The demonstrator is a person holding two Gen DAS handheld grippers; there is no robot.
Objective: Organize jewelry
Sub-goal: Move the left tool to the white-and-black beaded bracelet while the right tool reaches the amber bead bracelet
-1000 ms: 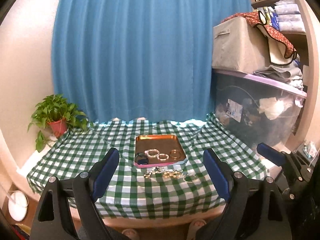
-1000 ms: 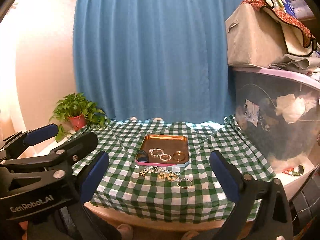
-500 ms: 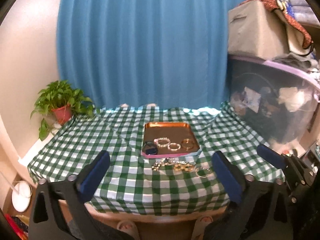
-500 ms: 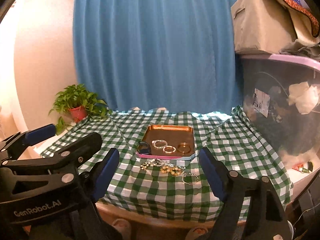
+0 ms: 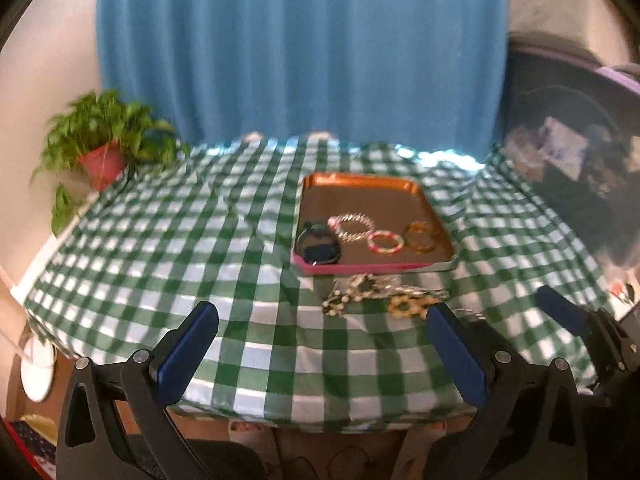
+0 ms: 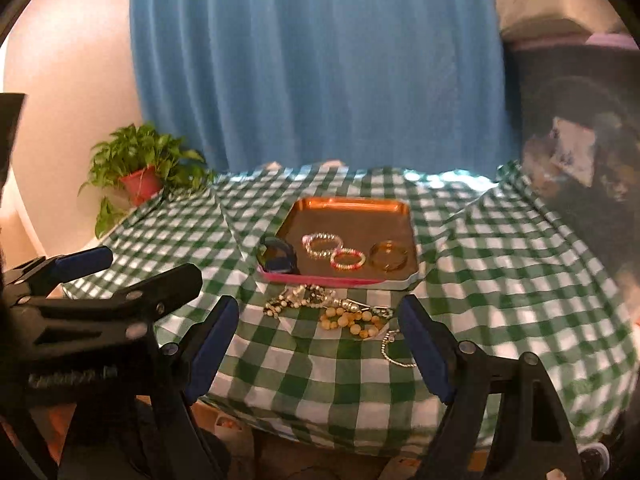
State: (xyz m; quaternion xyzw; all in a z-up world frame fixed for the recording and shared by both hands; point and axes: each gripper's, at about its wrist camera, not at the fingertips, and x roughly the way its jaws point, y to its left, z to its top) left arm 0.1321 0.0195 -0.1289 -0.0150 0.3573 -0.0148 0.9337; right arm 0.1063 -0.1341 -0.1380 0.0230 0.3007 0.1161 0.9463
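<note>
A copper tray (image 5: 360, 184) (image 6: 352, 205) with a pink front rim lies mid-table. It holds a dark blue bangle (image 5: 318, 246), a pale beaded bracelet (image 5: 352, 226), a pink beaded bracelet (image 5: 386, 242) and an amber bangle (image 5: 420, 236). Loose pieces lie on the cloth just in front of it: a tangle of small beads (image 6: 304, 298), a tan bead bracelet (image 6: 348, 318) and a thin chain (image 6: 394, 354). My left gripper (image 5: 320, 316) hovers open over the table's near edge. My right gripper (image 6: 320, 308) is open too, short of the loose beads. Neither holds anything.
A green-and-white checked cloth (image 5: 160, 260) covers the low table. A potted plant (image 5: 104, 160) stands at the back left corner, against a blue curtain (image 5: 300, 60). A clear storage bin (image 5: 580, 160) crowds the right side. A white object (image 5: 36, 368) lies on the floor at left.
Both grippers have dropped and come closer to the table, so the tray and beads look larger. The left jaws have spread wider, the right jaws have narrowed a little. The jewelry has not moved.
</note>
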